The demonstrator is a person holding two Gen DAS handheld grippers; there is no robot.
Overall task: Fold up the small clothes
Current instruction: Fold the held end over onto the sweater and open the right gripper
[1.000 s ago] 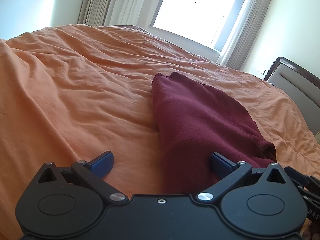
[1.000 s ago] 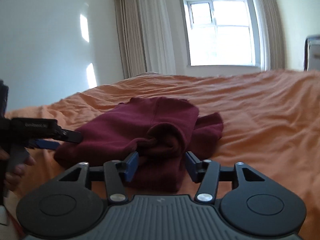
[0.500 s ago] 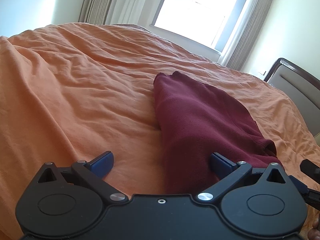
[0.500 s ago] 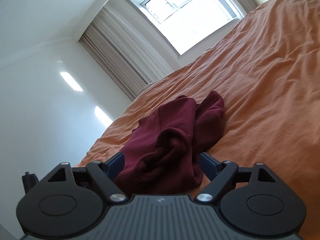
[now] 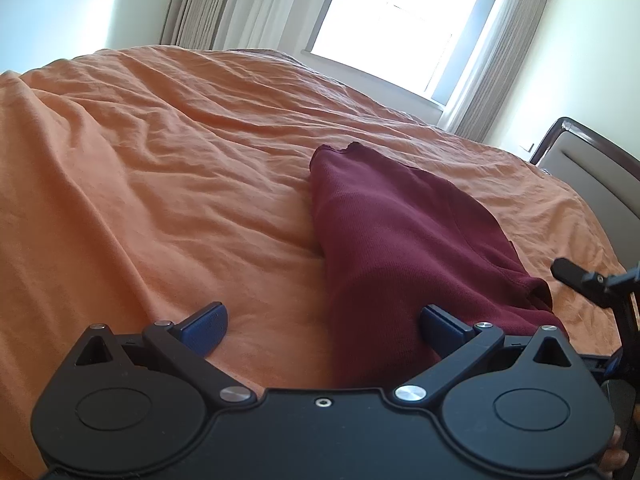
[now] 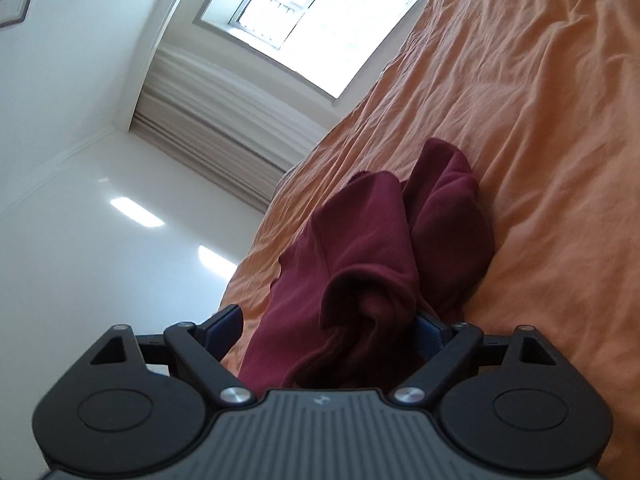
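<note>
A dark red garment (image 5: pixel 400 240) lies on the orange bedspread (image 5: pixel 160 180), stretching away from my left gripper (image 5: pixel 324 326). The left gripper is open, its blue fingers apart, with the garment's near end between them. In the right wrist view the garment (image 6: pixel 372 248) is bunched into folds. My right gripper (image 6: pixel 324 324) is open wide around its crumpled near end, and the view is rolled sideways. Part of the right gripper (image 5: pixel 592 280) shows at the right edge of the left wrist view.
The orange bedspread (image 6: pixel 520 120) is wrinkled and fills most of both views. A padded headboard (image 5: pixel 592 176) stands at the right. A bright window (image 5: pixel 400 24) with curtains is behind the bed.
My right gripper opened, letting go of the garment's bunched end, and rolled sideways while tilting up. The left gripper stayed open and barely moved.
</note>
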